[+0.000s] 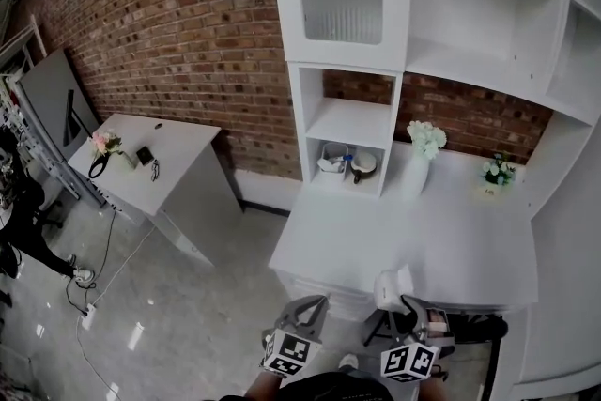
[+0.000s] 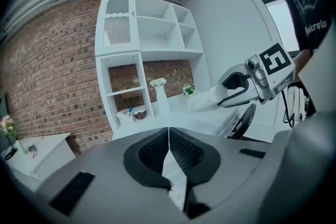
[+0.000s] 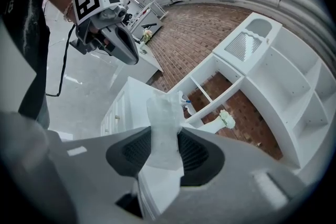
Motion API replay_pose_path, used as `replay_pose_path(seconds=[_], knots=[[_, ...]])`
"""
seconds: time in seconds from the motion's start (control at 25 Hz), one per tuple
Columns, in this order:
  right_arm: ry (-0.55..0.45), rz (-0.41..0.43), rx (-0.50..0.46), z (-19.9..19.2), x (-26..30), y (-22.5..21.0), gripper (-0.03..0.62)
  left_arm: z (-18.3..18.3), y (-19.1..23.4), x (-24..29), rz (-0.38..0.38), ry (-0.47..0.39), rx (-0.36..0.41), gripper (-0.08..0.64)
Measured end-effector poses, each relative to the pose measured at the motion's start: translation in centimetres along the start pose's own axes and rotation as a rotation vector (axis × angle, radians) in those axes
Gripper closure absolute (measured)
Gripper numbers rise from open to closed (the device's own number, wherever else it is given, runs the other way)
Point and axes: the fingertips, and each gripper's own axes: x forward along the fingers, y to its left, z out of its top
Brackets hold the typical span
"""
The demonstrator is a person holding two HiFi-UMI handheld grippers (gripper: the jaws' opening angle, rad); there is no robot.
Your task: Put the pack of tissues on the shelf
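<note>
The pack of tissues [image 1: 392, 285] is a white, soft plastic pack, and my right gripper [image 1: 406, 303] is shut on it low over the front edge of the white desk [image 1: 413, 239]. In the right gripper view the pack [image 3: 163, 113] stands upright between the pads [image 3: 191, 152]. My left gripper [image 1: 302, 316] hangs beside it to the left, off the desk's front corner, shut with nothing in it; its tips [image 2: 168, 131] meet. The white shelf unit [image 1: 352, 122] rises at the back of the desk, with open compartments. The left gripper view shows the right gripper [image 2: 231, 93] with the pack [image 2: 207, 99].
A white vase of flowers [image 1: 423, 150] and a small potted plant [image 1: 496, 172] stand on the desk. The lowest cubby holds small items [image 1: 343, 162]. A white side table [image 1: 150, 164] stands to the left, a dark chair [image 1: 460, 326] below the desk, and a person [image 1: 19, 211] at far left.
</note>
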Motion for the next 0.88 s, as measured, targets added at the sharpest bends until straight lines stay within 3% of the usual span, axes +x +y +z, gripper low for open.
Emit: replay_pose_path(seconds=[0.48, 0.88], knots=[[-0.085, 0.030, -0.053, -1.4, 4.0, -4.0, 0.448, 1.5, 0.4, 5.0, 0.096, -0.004, -0.021, 0.548], [-0.126, 0.069, -0.057, -1.3, 6.0, -4.6, 0.448, 2.0, 0.7, 6.9, 0.120, 0.003, -0.022, 0.548]])
